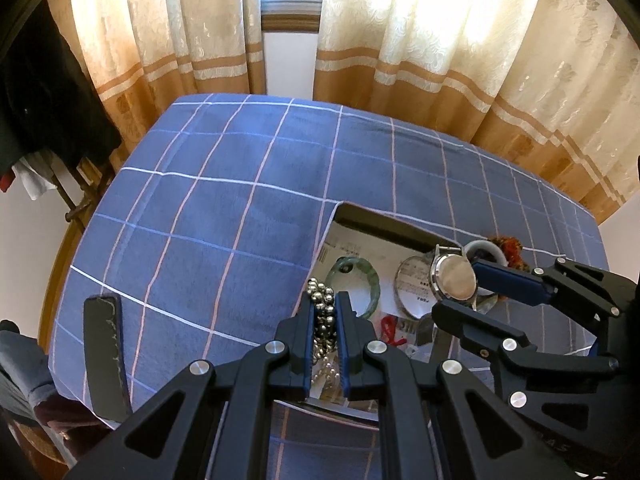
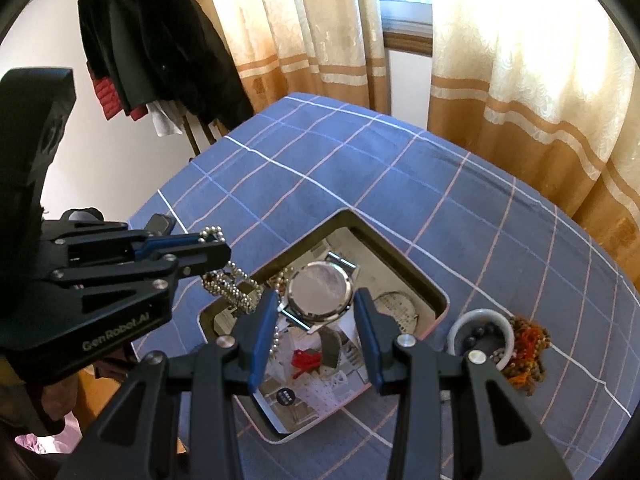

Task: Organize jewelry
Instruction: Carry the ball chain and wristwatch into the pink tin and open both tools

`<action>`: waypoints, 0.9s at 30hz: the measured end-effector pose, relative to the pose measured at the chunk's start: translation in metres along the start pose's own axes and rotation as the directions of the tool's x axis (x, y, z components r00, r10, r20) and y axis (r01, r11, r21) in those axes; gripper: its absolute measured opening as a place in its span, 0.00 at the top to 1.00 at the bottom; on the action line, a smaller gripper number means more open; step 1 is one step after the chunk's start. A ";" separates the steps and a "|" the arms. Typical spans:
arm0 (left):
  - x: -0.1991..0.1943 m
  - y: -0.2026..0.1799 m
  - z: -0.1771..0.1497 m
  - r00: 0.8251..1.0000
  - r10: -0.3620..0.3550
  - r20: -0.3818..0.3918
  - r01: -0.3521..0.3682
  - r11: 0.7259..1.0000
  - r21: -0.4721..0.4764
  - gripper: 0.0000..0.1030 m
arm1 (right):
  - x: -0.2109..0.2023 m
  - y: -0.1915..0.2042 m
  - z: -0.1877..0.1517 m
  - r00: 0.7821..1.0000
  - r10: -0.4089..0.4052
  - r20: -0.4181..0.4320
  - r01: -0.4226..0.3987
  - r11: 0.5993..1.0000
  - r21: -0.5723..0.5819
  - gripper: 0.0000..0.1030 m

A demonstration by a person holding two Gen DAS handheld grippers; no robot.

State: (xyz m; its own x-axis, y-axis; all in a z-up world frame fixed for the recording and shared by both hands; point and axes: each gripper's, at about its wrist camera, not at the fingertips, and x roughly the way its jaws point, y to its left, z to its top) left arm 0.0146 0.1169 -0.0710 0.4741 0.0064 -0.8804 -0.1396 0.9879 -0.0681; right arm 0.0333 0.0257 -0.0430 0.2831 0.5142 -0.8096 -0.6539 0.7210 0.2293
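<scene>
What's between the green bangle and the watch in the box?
In the left wrist view, a thin silver ring lies on the printed paper between the green bangle and the watch, which the right tongs hold.

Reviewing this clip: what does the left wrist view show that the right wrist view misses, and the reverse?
Only the left wrist view shows the green bangle lying in the box and a dark strap on the cloth. Only the right wrist view shows the watch's metal band ends and the black jacket hanging behind. Both show the left tool shut on the bead chain, the right tool gripping the watch, the white bangle, the tassel beads and the checked cloth.
</scene>
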 end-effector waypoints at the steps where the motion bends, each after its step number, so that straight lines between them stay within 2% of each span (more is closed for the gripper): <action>1: 0.002 0.000 0.000 1.000 0.001 -0.004 -0.001 1.000 0.000 0.91 | 0.002 -0.001 0.000 1.000 0.000 -0.005 0.000 1.000 0.001 0.59; 16: 0.026 -0.014 -0.011 0.997 -0.028 -0.066 0.030 0.999 0.035 0.91 | 0.023 -0.004 -0.010 0.998 0.000 -0.068 0.000 1.000 0.004 0.59; 27: 0.053 -0.010 -0.030 0.992 -0.006 -0.128 0.012 0.999 0.048 0.91 | 0.038 -0.009 -0.027 0.992 -0.012 -0.122 0.013 1.000 0.003 0.59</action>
State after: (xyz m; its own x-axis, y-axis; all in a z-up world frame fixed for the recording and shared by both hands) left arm 0.0150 0.1026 -0.1311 0.3600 -0.0192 -0.9327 -0.0924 0.9941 -0.0561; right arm 0.0315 0.0262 -0.0908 0.2032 0.4449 -0.8722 -0.6480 0.7289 0.2209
